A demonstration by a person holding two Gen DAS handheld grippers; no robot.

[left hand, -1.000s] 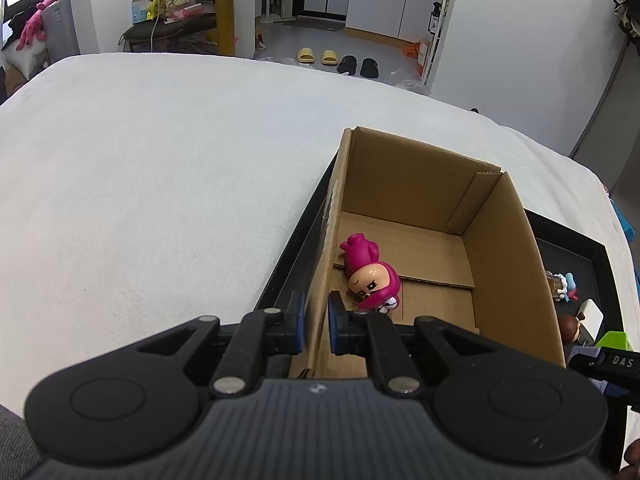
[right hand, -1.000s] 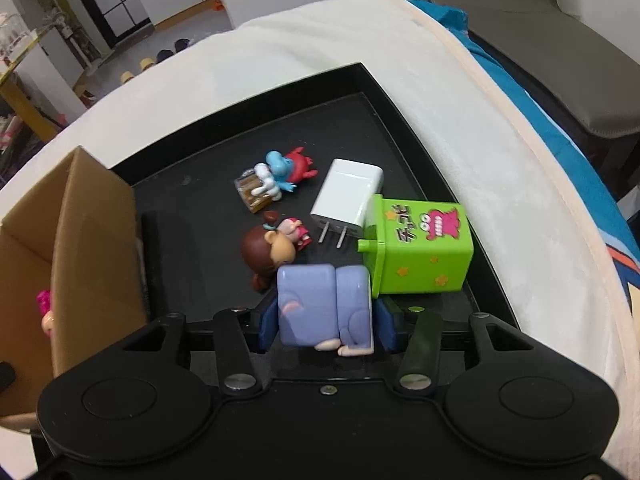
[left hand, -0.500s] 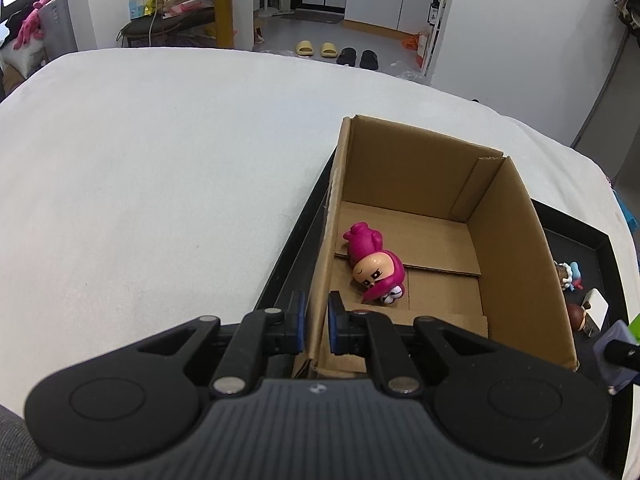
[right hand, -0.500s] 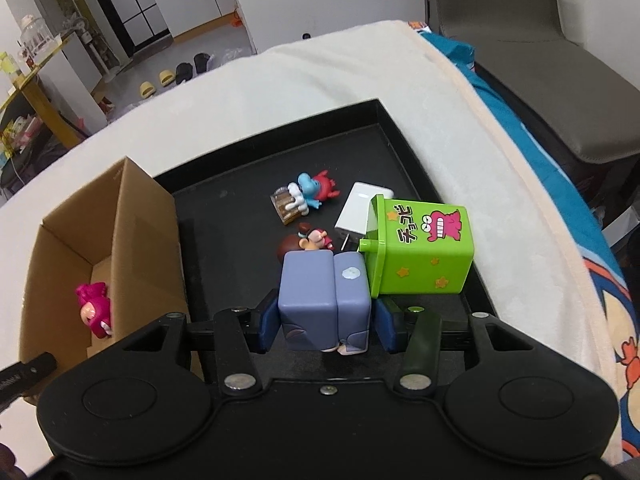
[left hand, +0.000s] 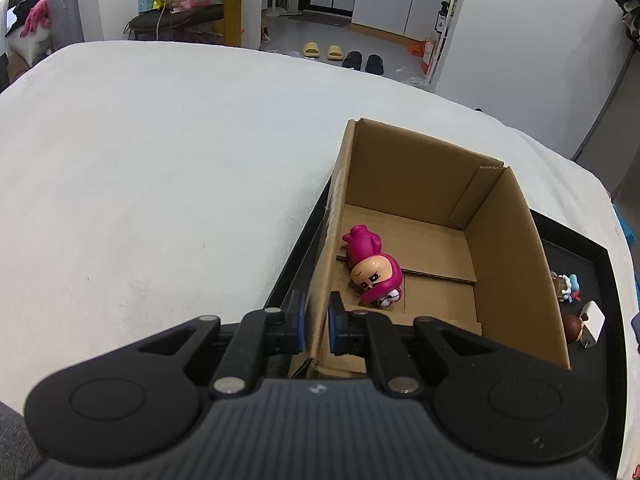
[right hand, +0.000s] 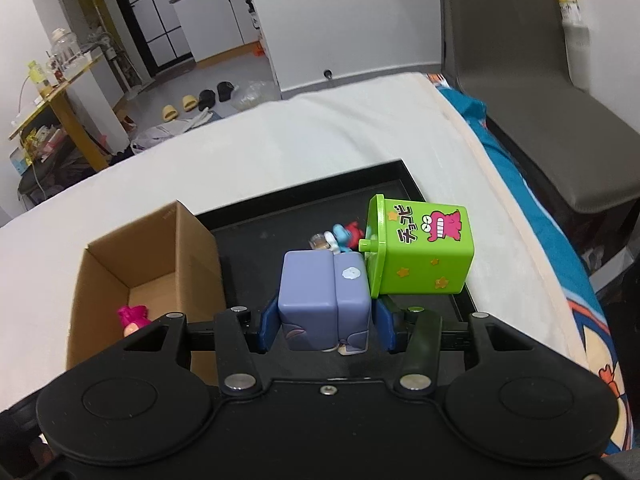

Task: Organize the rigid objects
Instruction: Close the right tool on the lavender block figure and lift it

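Jaws first: the left gripper is clamped tight on the near left wall of the cardboard box, one blue pad outside the wall and one inside, so it's pinching the cardboard itself. The right gripper has its jaws closed on a blocky lavender-blue toy, pads pressed against both of its sides, and it holds the toy up above the black tray.

A bright green toy bin with a pink cartoon monster and stars printed on it looks like it's hanging right off the lavender toy's upper right corner, tilted with its lid end pointing left. Can't really tell whether it's attached or just wedged there.

Inside the box there's a single magenta hooded figurine lying on its side on the floor flaps, close to the wall the left gripper is pinching. The box sits at the left end of the tray, and the whole tray rests on a white bedspread.

Still on the tray, to the right of the box: a little blue-and-red figure, a white charger plug and a brown-headed figurine just beside it. From the right wrist view the blue-and-red one peeks out just behind the lavender toy.
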